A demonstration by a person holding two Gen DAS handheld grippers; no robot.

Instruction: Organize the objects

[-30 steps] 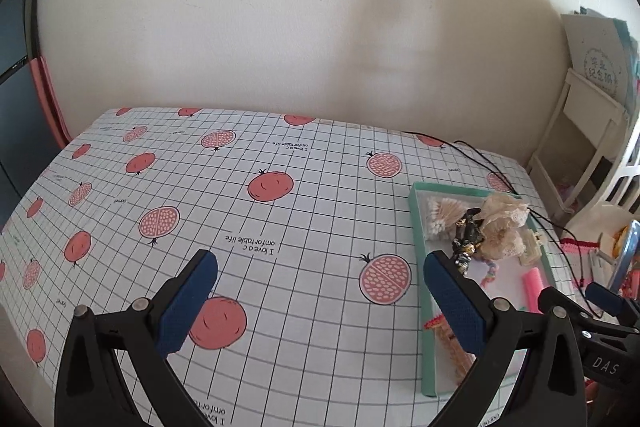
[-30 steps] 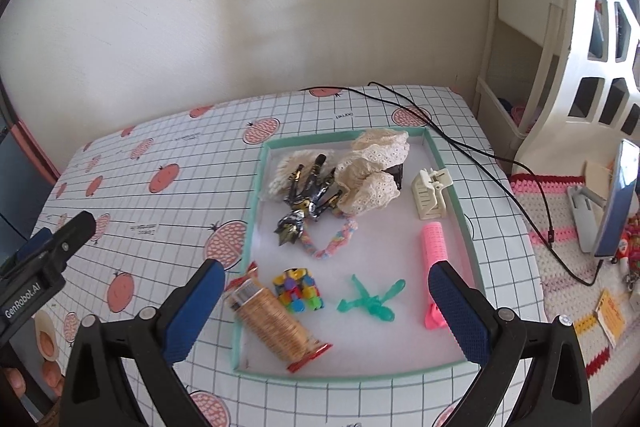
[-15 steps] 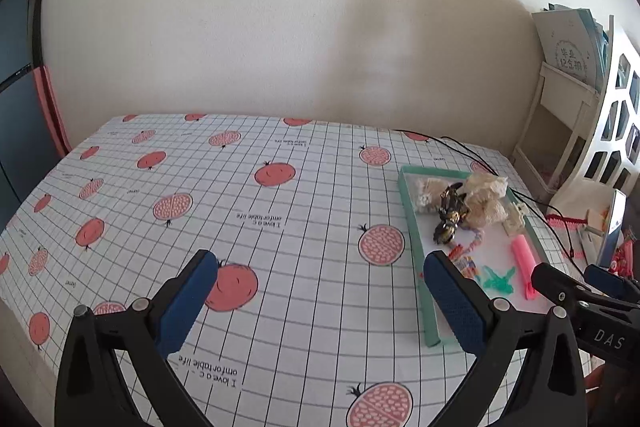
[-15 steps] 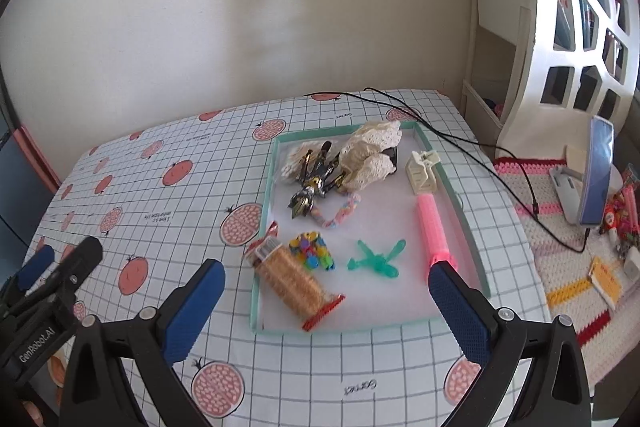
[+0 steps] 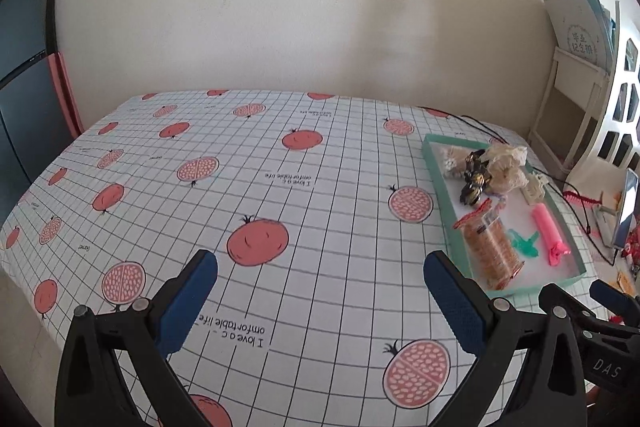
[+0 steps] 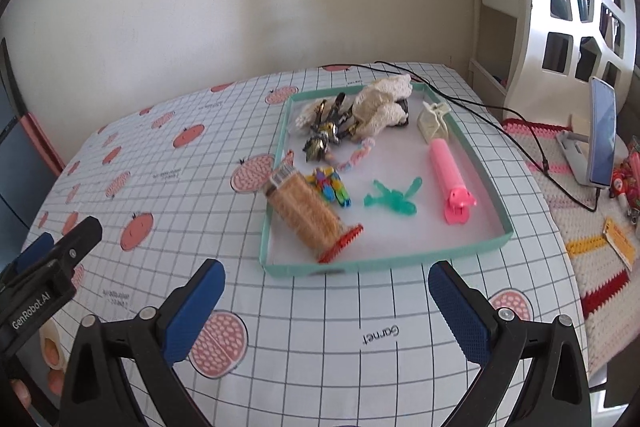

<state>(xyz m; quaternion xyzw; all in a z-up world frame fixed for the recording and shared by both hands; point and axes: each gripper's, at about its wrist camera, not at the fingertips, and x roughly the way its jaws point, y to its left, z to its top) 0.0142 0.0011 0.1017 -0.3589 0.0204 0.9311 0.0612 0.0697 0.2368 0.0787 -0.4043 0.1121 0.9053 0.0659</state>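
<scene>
A teal-rimmed tray lies on the pomegranate-print tablecloth. Inside it are a cracker packet, a pink hair roller, a green clip, coloured beads, a cream claw clip, dark metallic clips and cream lace scrunchies. My right gripper hangs open over the cloth just in front of the tray. Left of the tray, my left gripper is open above the bare cloth. Neither holds anything.
A black cable runs past the tray's far right side. A white shelf unit stands at the right, with a phone on a stand on a crocheted mat. A plain wall backs the table.
Both grippers have drawn back and up from the tray, so it looks smaller and farther away. Both stay open and empty. The tray's contents have not moved.
</scene>
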